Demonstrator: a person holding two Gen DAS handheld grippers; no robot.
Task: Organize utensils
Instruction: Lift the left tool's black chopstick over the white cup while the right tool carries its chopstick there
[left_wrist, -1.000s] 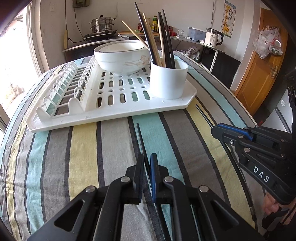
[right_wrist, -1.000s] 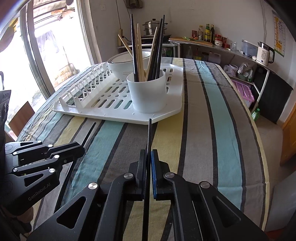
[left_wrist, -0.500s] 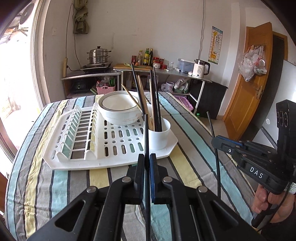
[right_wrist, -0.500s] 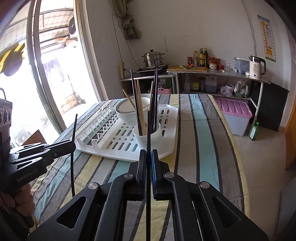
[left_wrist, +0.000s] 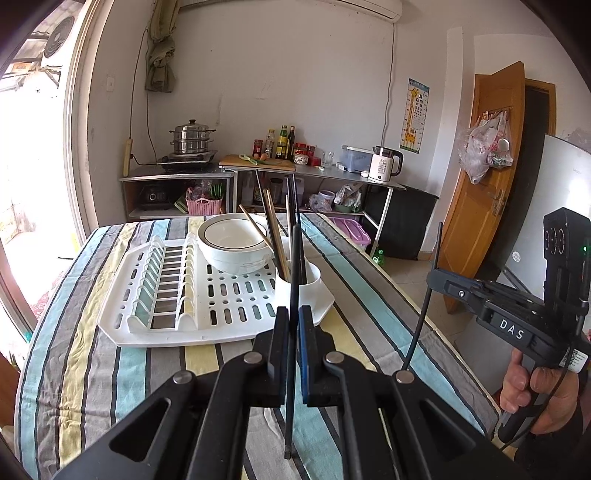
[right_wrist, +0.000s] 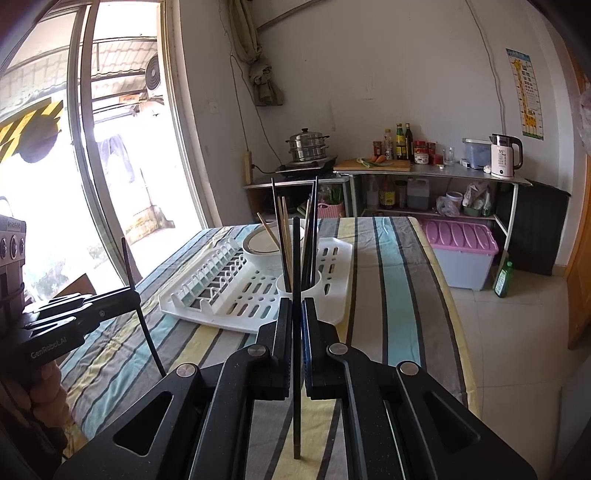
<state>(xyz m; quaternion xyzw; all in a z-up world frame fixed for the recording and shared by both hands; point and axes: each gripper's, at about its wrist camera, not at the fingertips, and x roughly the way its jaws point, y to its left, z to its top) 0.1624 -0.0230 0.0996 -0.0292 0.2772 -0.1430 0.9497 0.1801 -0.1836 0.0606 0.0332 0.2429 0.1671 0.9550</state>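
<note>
- Striped cloth (left_wrist: 92, 354) covers the worktop; a white drying rack (left_wrist: 207, 295) sits on it.
- White cup (left_wrist: 299, 284) stands at the rack's near right corner, holding several upright chopsticks (left_wrist: 275, 236); a white bowl (left_wrist: 236, 243) sits on the rack just behind the cup.
- Left gripper (left_wrist: 291, 325): fingers clamped on one black chopstick (left_wrist: 291, 332), upright, raised above the cloth, short of the cup.
- Right gripper (right_wrist: 295, 321): fingers clamped on a second black chopstick (right_wrist: 296, 332), upright, short of the cup.
</note>
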